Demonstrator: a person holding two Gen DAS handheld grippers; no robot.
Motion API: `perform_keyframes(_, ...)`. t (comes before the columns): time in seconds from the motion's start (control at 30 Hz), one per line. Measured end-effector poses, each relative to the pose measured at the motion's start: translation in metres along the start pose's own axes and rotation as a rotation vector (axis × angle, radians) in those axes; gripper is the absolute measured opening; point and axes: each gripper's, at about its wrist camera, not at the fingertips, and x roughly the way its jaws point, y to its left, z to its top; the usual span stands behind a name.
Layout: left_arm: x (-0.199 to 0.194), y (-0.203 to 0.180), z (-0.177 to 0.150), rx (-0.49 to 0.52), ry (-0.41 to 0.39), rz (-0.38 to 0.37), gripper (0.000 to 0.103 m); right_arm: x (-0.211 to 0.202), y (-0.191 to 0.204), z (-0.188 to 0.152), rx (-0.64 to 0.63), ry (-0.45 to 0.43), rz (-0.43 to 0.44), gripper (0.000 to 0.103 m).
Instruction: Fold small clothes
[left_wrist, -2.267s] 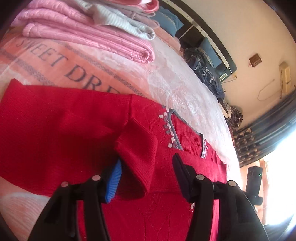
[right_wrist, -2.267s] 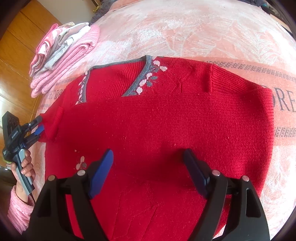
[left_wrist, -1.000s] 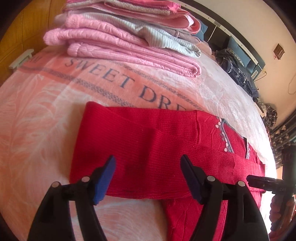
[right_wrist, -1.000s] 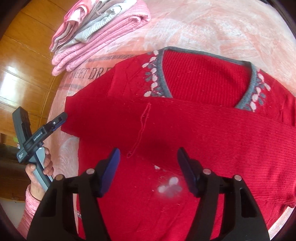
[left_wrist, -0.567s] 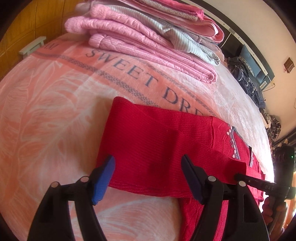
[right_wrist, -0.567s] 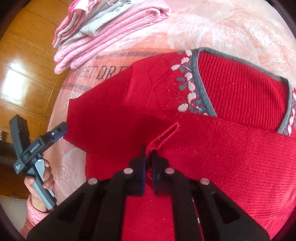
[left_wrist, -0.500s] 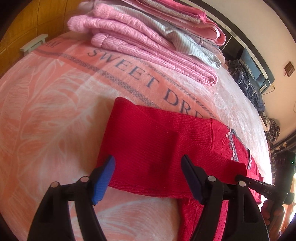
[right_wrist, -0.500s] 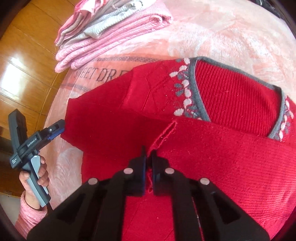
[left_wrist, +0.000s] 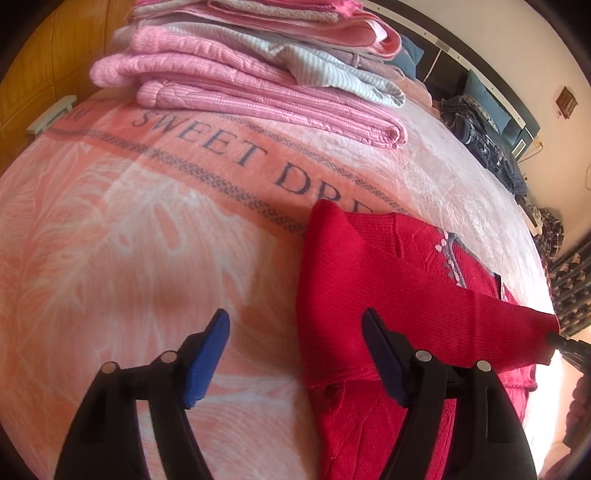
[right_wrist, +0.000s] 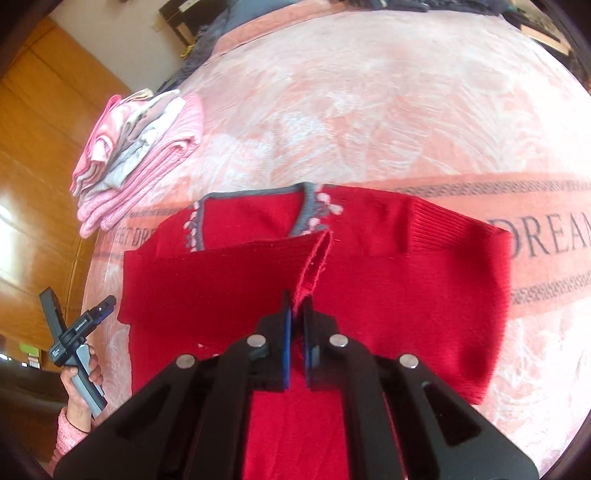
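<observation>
At your far left the wooden wall panelling (right_wrist: 33, 155) borders the bed, and the stack of folded pink and grey clothes (left_wrist: 258, 81) sits on the pink blanket (left_wrist: 110, 240), well apart from the work and not in its way. Your left gripper (left_wrist: 295, 354) hangs over bare blanket with its fingers spread wide, holding nothing; its right finger overlaps the edge of the red sweater (right_wrist: 406, 295). A second ago that gripper straddled the folded sleeve; the sleeve now lies to its right. The sweater lies flat on the blanket, grey collar (right_wrist: 255, 194) away from you. Your right gripper (right_wrist: 297, 325) is clamped on the sleeve cuff (right_wrist: 314, 266) and has lifted it across the chest since the earlier frame. Only the right wrist view shows your left hand (right_wrist: 79, 384) on its handle and the lettering beyond the sweater's right side; only the left wrist view shows dark clothing (left_wrist: 480, 144) heaped at the far bed edge.
</observation>
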Motion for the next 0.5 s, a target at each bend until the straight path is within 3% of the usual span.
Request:
perform_keyframes(0.1, 0.009, -0.016, -0.005, 0.050, 0.015, 0.016, 0.074, -0.001, -0.028, -0.005, 0.025, -0.001, -0.088, 0.004)
perform_keyframes(0.2, 0.023, -0.027, -0.011, 0.098, 0.045, 0.043, 0.074, 0.015, -0.050, -0.015, 0.072, 0.058, -0.076, 0.007)
perform_keyframes(0.27, 0.037, -0.031, -0.015, 0.124, 0.094, 0.072, 0.074, 0.029, -0.054, -0.023, 0.063, 0.097, -0.116, 0.013)
perform_keyframes(0.33, 0.038, -0.035, -0.020, 0.151, 0.076, 0.092, 0.075, 0.033, -0.053, -0.026, 0.048, 0.108, -0.138, 0.014)
perform_keyframes(0.5, 0.015, -0.041, -0.014, 0.111, 0.029, 0.004, 0.075, 0.006, -0.046, -0.018, 0.037, 0.030, -0.096, 0.019)
